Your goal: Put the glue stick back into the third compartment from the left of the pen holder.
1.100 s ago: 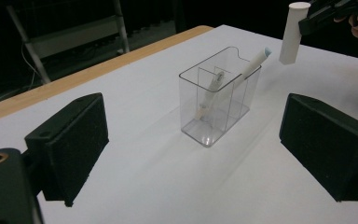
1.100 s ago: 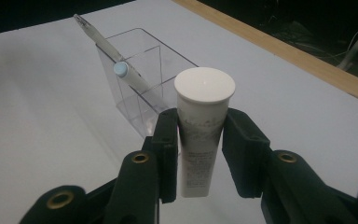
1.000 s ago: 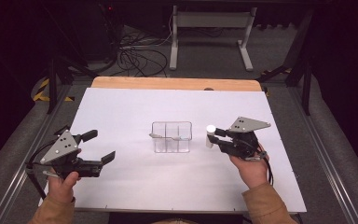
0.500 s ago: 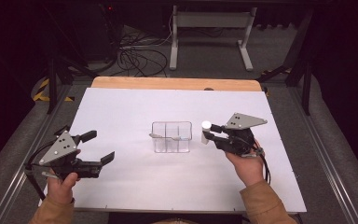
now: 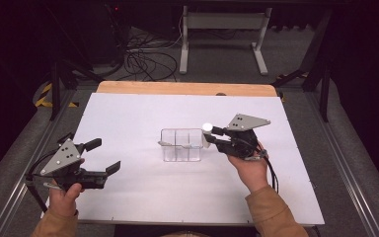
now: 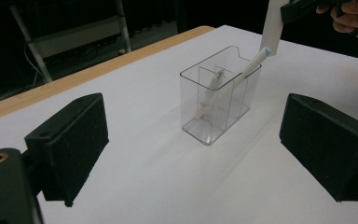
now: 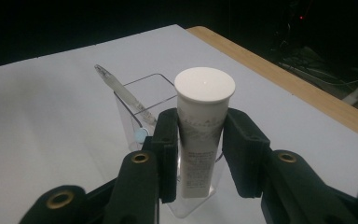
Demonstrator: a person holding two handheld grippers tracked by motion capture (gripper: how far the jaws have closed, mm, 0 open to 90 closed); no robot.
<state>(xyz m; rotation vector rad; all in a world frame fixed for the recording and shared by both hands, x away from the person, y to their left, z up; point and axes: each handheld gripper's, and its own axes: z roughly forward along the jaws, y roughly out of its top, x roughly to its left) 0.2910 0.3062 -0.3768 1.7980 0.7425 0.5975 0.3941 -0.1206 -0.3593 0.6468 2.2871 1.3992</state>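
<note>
1. Comparing the high view with its earlier frames, the right gripper (image 5: 211,136) has carried the white tube (image 5: 207,129) leftward from right of centre, so it now sits at the right end of the clear organizer (image 5: 180,144) near mid-frame. I judge this as the approach to dropping the tube into a compartment; the tube is not yet released.
2. Its jaws pinch the tube upright, cap uppermost, pads pressing both sides of the tube's body.
3. The left gripper (image 5: 103,158) has kept its place at the lower left of the high view, jaws spread wide and holding nothing, well apart from the organizer.
4. The right gripper view shows what the high view cannot: the tube (image 7: 204,126) fills the centre, printed text on its body, the organizer's rim just behind it, and a pen (image 7: 121,95) leaning toward upper left.
5. The left gripper view gives the side profile: the pen (image 6: 235,79) slants across the organizer (image 6: 219,102), its capped end poking over the rim at upper right, with the tube (image 6: 274,21) hanging just above that end.
6. The white tabletop (image 5: 128,118) is otherwise bare around the organizer.
</note>
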